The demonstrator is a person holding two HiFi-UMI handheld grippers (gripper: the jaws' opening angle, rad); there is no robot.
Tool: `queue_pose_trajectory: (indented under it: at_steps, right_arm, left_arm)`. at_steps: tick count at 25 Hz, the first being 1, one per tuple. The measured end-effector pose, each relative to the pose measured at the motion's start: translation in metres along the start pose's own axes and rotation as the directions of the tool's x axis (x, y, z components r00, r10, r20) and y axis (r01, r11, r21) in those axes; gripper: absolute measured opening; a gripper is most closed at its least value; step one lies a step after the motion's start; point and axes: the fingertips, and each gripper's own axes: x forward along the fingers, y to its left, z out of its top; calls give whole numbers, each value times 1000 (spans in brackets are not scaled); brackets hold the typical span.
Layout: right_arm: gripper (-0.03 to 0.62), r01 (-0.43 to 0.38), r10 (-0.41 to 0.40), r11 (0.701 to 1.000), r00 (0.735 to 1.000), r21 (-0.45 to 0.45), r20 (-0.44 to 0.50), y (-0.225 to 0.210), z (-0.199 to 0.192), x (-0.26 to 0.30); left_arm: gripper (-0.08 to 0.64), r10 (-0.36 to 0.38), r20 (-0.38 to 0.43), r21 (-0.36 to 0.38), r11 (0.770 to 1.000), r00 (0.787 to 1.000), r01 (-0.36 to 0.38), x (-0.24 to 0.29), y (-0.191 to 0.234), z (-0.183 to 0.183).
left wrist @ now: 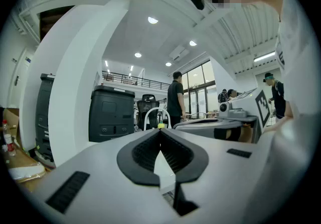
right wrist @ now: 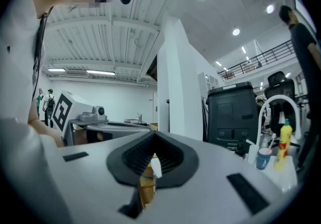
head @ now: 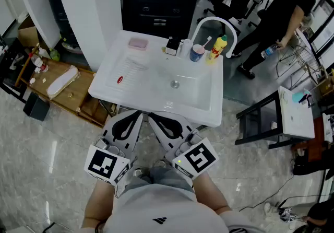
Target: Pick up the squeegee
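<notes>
Both pressed together, empty: left hand-held gripper (left wrist: pixel 160 131) and right hand-held gripper (right wrist: pixel 153 135); squeegee (head: pixel 135 63) axis unreadable.

left gripper (head: pixel 140 114): pale grey moulded plastic shell; two jaws lined with black ribbed rubber pads (left wrist: pixel 144 153); narrow black slot-shaped insets on its upper face.
right gripper (head: pixel 152 116): the same pale grey shell with black ribbed lining; a small green light (head: pixel 179 162) glows near its rear.
left marker cube (head: pixel 106 164): white, printed with a black square pattern.
right marker cube (head: pixel 198 158): white, with a different black square pattern.
shirt (head: pixel 156 208): white short-sleeved T-shirt with a small black chest logo (head: pixel 160 220).
trousers (head: pixel 163 176): grey-blue fabric.
</notes>
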Motion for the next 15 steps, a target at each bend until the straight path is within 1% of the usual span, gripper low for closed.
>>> queue_pose_trajectory:
  at_steps: [9,15]
  right_arm:
    - [9,-9,9,1000,1000,-1,-5,1,2,0]
    - [11,-16,16,1000,1000,24,-1,-4,-1,3]
  left_arm:
    - [12,-2,-2,2,1000,1000,2,0,-2,2]
    - [12,14,7,1,1000,1000,-14,3,-1,0]
